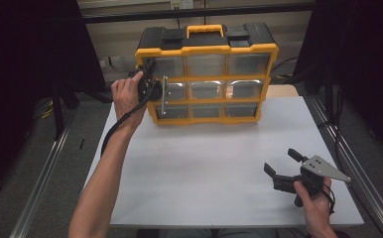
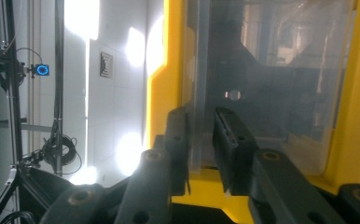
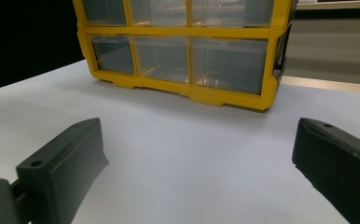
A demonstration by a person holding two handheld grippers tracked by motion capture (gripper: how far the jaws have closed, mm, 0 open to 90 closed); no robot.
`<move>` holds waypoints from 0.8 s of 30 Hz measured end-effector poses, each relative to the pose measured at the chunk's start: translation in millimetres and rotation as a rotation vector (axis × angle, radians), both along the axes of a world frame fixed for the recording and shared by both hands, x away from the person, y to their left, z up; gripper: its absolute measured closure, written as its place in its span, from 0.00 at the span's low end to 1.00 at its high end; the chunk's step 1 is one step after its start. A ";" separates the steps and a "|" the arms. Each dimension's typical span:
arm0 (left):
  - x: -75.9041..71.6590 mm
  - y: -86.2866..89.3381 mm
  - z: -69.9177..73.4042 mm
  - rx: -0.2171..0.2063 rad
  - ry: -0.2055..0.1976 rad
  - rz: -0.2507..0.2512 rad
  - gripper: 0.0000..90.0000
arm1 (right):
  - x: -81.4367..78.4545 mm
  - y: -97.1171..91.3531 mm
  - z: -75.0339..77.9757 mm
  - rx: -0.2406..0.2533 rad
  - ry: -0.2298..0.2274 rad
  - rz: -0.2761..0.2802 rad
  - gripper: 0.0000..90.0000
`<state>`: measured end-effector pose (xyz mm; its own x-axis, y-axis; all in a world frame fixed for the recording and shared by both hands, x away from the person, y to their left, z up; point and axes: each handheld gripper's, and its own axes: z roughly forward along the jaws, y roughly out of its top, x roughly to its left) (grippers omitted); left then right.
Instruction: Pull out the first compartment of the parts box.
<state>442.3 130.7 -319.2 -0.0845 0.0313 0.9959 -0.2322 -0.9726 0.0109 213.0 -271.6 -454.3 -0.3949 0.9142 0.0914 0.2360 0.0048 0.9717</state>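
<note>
The yellow drawer organizer (image 1: 207,74) stands at the bench's (image 1: 209,163) far edge. Left gripper (image 2: 201,140) fingers pinch the clear drawer's (image 2: 262,84) front lip at the organizer's left side. Right gripper (image 1: 284,166) rests near right, fingers spread wide, empty.

Organizer (image 1: 207,49): yellow frame, black top w/ yellow handle (image 1: 205,29) at 12; drawers (image 1: 207,90) clear. Table (image 1: 204,163) white. Both grippers black; right gripper (image 1: 280,164), at 4, w/ grey plate.

Dark curtains (image 1: 26,59), grey floor (image 1: 11,188)
</note>
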 end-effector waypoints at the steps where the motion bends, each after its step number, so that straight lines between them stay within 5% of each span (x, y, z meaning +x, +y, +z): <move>1: -0.3 -0.1 0.2 0.000 -0.001 0.003 0.87 | 0.1 0.0 0.0 0.000 0.000 -0.001 0.02; 7: -0.2 -0.6 0.5 -0.017 -0.008 0.006 0.90 | 0.0 0.0 0.1 0.001 0.001 -0.001 0.02; 9: 1.2 -0.7 0.9 0.009 -0.033 -0.011 0.91 | -0.1 -0.3 0.2 0.001 0.002 0.002 0.02; 15: -2.5 -0.4 1.0 0.011 -0.027 0.010 0.93 | 0.3 -0.5 0.2 0.004 0.000 0.004 0.02; 24: -5.3 1.4 2.0 0.021 -0.035 -0.034 0.92 | -0.1 -0.2 0.5 0.002 -0.001 0.000 0.02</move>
